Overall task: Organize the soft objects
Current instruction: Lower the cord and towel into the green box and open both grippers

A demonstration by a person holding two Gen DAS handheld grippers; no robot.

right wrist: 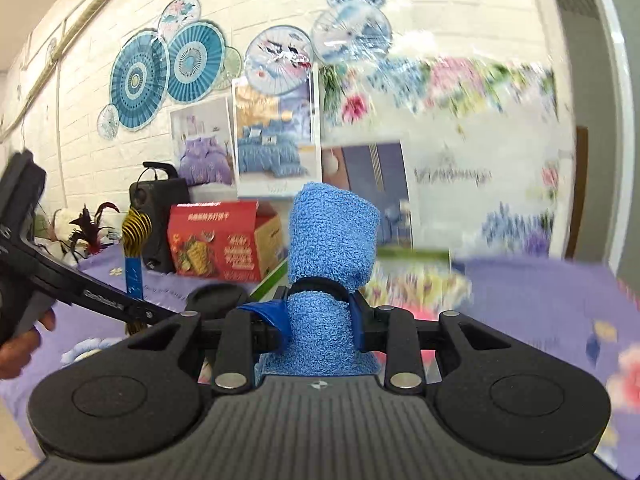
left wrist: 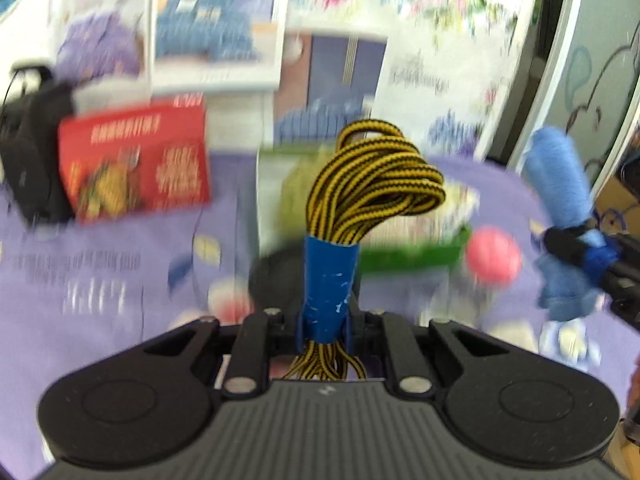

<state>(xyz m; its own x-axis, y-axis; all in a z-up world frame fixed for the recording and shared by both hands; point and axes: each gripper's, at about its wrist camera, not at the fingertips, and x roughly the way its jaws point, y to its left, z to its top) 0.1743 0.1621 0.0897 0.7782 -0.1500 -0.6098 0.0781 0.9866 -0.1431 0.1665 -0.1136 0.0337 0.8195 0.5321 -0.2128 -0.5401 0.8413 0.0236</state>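
Black gripper housing fills the foreground of both wrist views. Left gripper (left wrist: 326,280): jaws closed tight on a yellow-and-black cord bundle (left wrist: 372,176). Blue-taped fingers (left wrist: 330,276) press together around the strands; loops rise above the tips and loose ends hang below, toward the camera. The bundle is clear of the surface.

Right gripper (right wrist: 324,312): jaws closed on a rolled blue towel (right wrist: 332,232). A black band (right wrist: 320,285) circles the roll at the grip line. The roll stands roughly upright, its top folded over above the fingers and its lower end reaching back to the housing. It touches nothing else.

Left wrist view shows the towel (left wrist: 560,176) held at far right. Right wrist view shows the cord (right wrist: 136,224) held at far left, with a person's hand (right wrist: 20,344) on that gripper's handle.

Below both lies a purple flowered cloth (left wrist: 120,272). On it, further out: a green tray (left wrist: 412,256), a pink ball (left wrist: 494,256) just beside the tray, a red carton (right wrist: 224,240), and a black speaker (right wrist: 156,208) beside the carton. Background is motion-blurred. Posters (right wrist: 272,132) and blue fans (right wrist: 168,72) hang on a white brick wall (right wrist: 80,120).
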